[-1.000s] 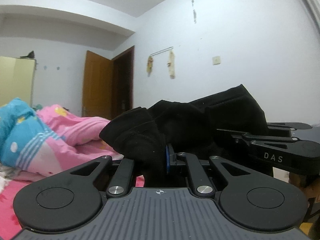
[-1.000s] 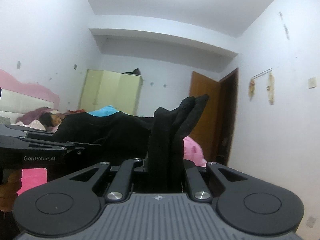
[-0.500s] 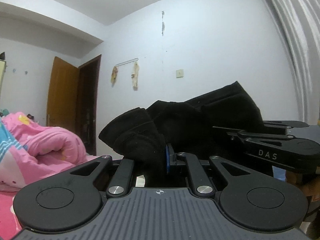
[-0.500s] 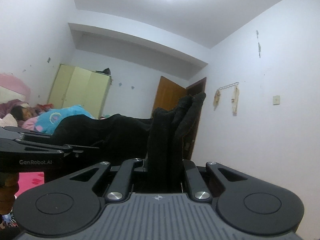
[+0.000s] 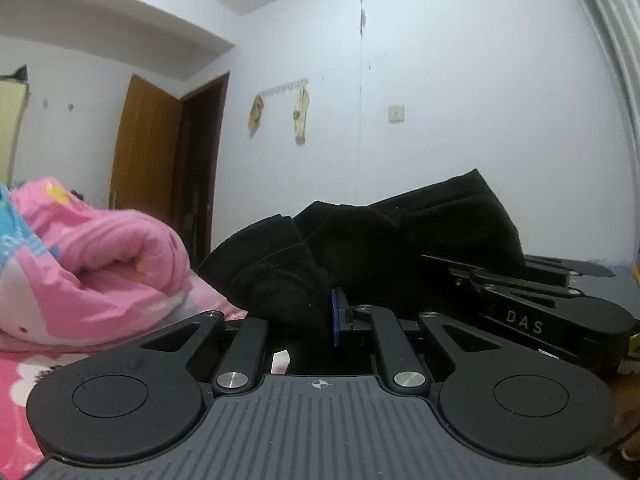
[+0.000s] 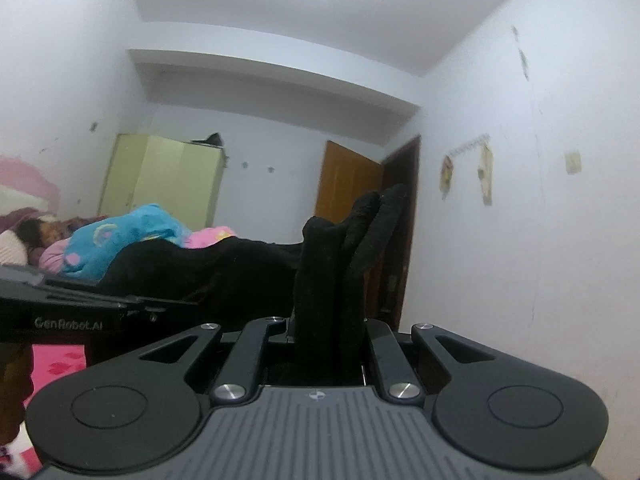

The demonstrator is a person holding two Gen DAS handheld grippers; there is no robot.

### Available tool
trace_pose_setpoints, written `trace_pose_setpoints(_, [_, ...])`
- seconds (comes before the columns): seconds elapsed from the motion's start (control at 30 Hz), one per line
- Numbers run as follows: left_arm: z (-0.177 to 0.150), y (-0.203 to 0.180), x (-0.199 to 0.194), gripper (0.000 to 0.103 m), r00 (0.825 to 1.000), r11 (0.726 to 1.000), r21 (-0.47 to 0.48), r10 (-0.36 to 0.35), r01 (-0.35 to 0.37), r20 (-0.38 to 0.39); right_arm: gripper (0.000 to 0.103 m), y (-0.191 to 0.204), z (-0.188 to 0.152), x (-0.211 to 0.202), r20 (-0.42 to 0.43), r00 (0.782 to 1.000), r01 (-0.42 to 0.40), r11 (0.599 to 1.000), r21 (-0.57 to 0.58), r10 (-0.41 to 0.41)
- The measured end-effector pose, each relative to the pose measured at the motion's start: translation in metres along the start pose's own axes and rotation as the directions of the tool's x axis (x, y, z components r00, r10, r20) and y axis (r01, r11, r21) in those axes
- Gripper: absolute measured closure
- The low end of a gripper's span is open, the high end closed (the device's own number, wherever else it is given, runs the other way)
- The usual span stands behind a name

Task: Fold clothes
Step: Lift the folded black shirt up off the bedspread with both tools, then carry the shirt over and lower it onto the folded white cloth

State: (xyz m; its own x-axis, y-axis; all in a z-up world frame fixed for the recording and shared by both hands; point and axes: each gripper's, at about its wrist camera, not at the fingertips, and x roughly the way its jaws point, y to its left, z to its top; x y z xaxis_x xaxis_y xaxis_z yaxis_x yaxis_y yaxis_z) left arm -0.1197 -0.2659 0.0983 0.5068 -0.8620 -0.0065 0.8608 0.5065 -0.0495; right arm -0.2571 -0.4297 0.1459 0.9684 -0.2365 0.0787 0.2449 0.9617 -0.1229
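Because folding needs an edge pulled straight, the black garment [image 5: 420, 240] is held off the bed by two separate spots, its cloth running across between them rather than lying in a heap. The left tool [image 5: 320, 320] is nearly closed, its jaws pinching a bunched wad of the dark fabric, with a blue pad [image 5: 335, 316] showing against the cloth. The right tool [image 6: 328, 320] is likewise nearly closed on a thick, doubled-up ridge of the same garment, which stands up out of its jaws. Both point level and sit side by side, each visible in the other's view, so the span between them hangs roughly even; I judge this is meant to let the piece be laid down flat along one line. Beyond the garment lies the bed, with a pink quilt [image 5: 100, 264] and a blue blanket [image 6: 120, 240] piled on it and a person lying near the headboard. Farther out are the white wall, a wooden door [image 6: 348, 184] and a pale green wardrobe [image 6: 164, 180].
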Motion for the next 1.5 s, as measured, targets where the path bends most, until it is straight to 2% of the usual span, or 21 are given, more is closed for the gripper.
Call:
trace_pose_setpoints(0.2, [-0.037,0.019,0.111,0.094,0.993,0.992,-0.05,-0.117,0.118,0.016,0.094,-0.044,-0.048,0.077,-0.026,0.991,0.131,0.991,0.01,-0.131])
trace_pose_setpoints(0.37, [-0.063,0.039,0.198,0.095,0.967,0.965,-0.077,-0.253,0.251,-0.026,0.094,-0.065,-0.087,0.143,-0.052,0.961,0.27,0.963,-0.019,-0.27])
trace_pose_setpoints(0.5, [-0.072,0.051,0.238,0.095,0.952,0.95,-0.112,-0.3,0.292,-0.058,0.094,-0.08,-0.103,0.18,-0.076,0.94,0.336,0.942,0.03,-0.333])
trace_pose_setpoints(0.63, [-0.061,0.058,0.256,0.095,0.946,0.944,-0.16,-0.306,0.288,-0.106,0.094,-0.092,-0.096,0.205,-0.138,0.922,0.372,0.927,0.053,-0.362])
trace_pose_setpoints(0.73, [-0.04,0.061,0.267,0.095,0.94,0.943,-0.195,-0.302,0.269,-0.161,0.094,-0.104,-0.078,0.223,-0.206,0.91,0.379,0.923,0.07,-0.358])
trace_pose_setpoints(0.87, [-0.009,0.066,0.278,0.095,0.934,0.941,-0.236,-0.292,0.242,-0.206,0.094,-0.113,-0.051,0.235,-0.254,0.898,0.385,0.921,0.055,-0.36])
trace_pose_setpoints(1.1, [0.038,0.058,0.285,0.095,0.914,0.945,-0.246,-0.286,0.218,-0.289,0.094,-0.125,-0.002,0.249,-0.341,0.878,0.365,0.931,0.02,-0.337])
trace_pose_setpoints(1.23, [0.062,0.053,0.287,0.095,0.904,0.954,-0.233,-0.26,0.186,-0.34,0.094,-0.135,0.02,0.257,-0.36,0.878,0.351,0.935,0.039,-0.315])
trace_pose_setpoints(1.37, [0.073,0.056,0.29,0.095,0.907,0.964,-0.218,-0.222,0.15,-0.357,0.094,-0.143,0.031,0.269,-0.366,0.887,0.329,0.941,0.076,-0.28])
trace_pose_setpoints(1.5, [0.063,0.069,0.302,0.095,0.911,0.964,-0.238,-0.201,0.119,-0.36,0.094,-0.138,0.022,0.285,-0.355,0.898,0.299,0.953,0.055,-0.262])
